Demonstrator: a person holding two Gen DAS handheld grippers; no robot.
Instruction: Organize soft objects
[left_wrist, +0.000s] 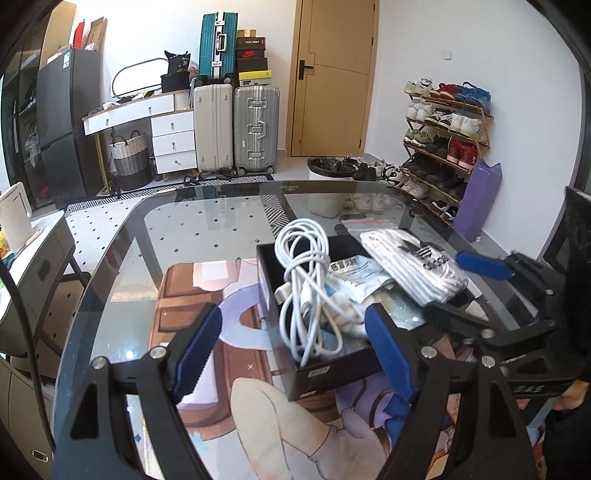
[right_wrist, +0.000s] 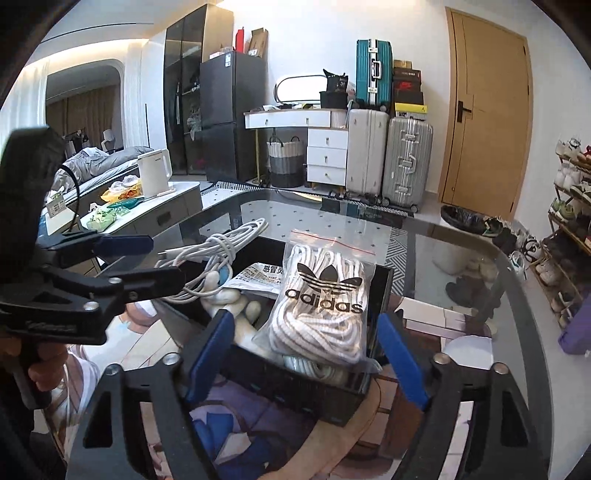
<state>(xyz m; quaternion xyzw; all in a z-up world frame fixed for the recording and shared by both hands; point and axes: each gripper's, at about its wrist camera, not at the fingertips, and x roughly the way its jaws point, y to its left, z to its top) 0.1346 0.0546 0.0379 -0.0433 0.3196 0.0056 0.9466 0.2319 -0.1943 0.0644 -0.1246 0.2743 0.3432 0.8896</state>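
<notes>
Holding cable (left_wrist: 303, 280) & bagged laces (right_wrist: 325, 302): black box (right_wrist: 295, 387).

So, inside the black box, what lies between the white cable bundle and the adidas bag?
A printed paper packet lies between the cable bundle and the adidas bag, clearest in the right wrist view.

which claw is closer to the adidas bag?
Right. The right claw is open right in front of the adidas bag, which leans in the black box. The left claw is by the white cable.
</notes>
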